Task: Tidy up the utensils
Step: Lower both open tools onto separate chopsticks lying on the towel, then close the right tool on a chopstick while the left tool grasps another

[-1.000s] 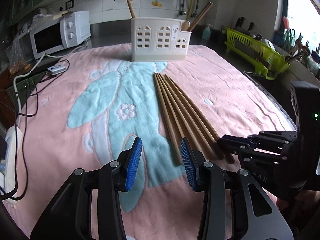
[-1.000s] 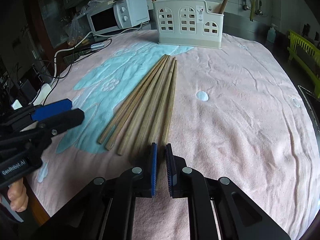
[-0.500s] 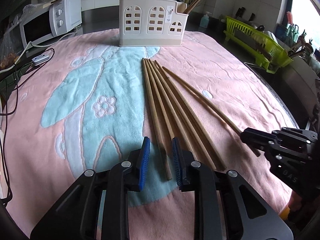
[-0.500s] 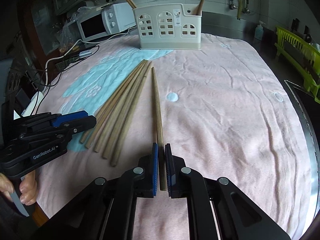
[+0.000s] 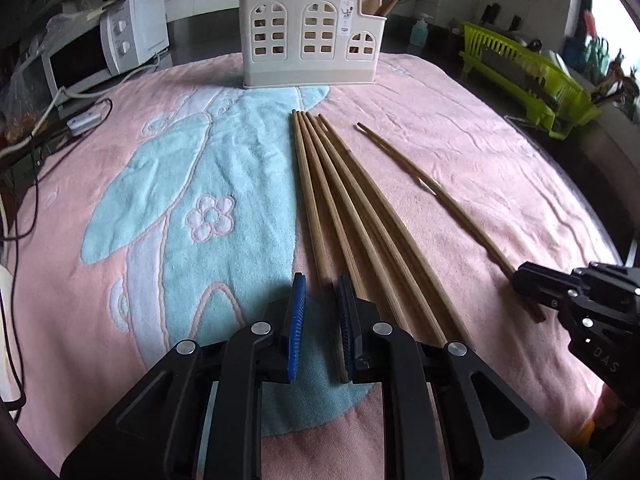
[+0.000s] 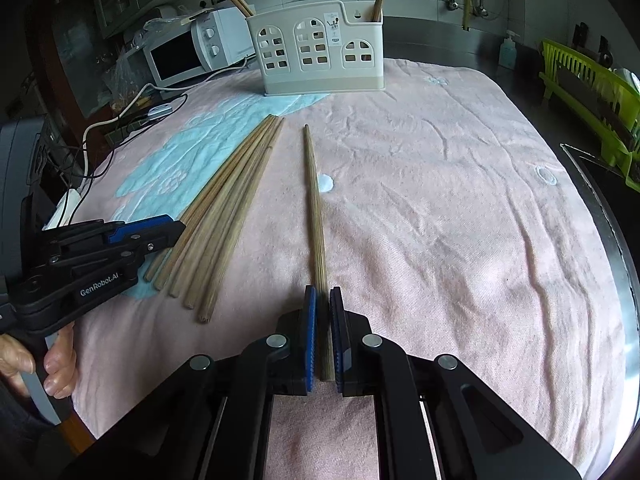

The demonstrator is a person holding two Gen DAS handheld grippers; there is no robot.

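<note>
Your right gripper (image 6: pixel 323 336) had its jaws clamped on the thick end of a single chopstick (image 6: pixel 314 208), the blue pads pressed against the wood on both sides. Your left gripper (image 5: pixel 322 322) had its jaws apart with a narrow gap, straddling the near end of the leftmost chopstick (image 5: pixel 310 204) of the bundle; that stick lay against the right pad, while the left pad stood clear of it.

The chopsticks were long, plain, light-brown wood, round and tapering toward the far tips. The held one ran straight ahead from your right jaws over the pink towel (image 6: pixel 460 208), its thin tip pointing at the holder. The bundle of chopsticks (image 6: pixel 224 208) lay just beside it to its left, touching one another, tips gathered and thick ends fanned out, partly on the towel's blue pattern.

The cream utensil holder (image 5: pixel 310 42), with arched window cutouts, stood upright at the far edge of the towel on the counter, with a few wooden sticks already standing in it.

Only the right wrist view showed your left hand (image 6: pixel 44 364) gripping its handle, and the bundle's cut ends in full. Only the left wrist view showed the holder's small front label clearly and your right gripper from the side, with the held chopstick curving toward it.

A white microwave (image 6: pixel 188 50) sat to the left beyond the towel, a green dish rack (image 5: pixel 524 76) to the right.
</note>
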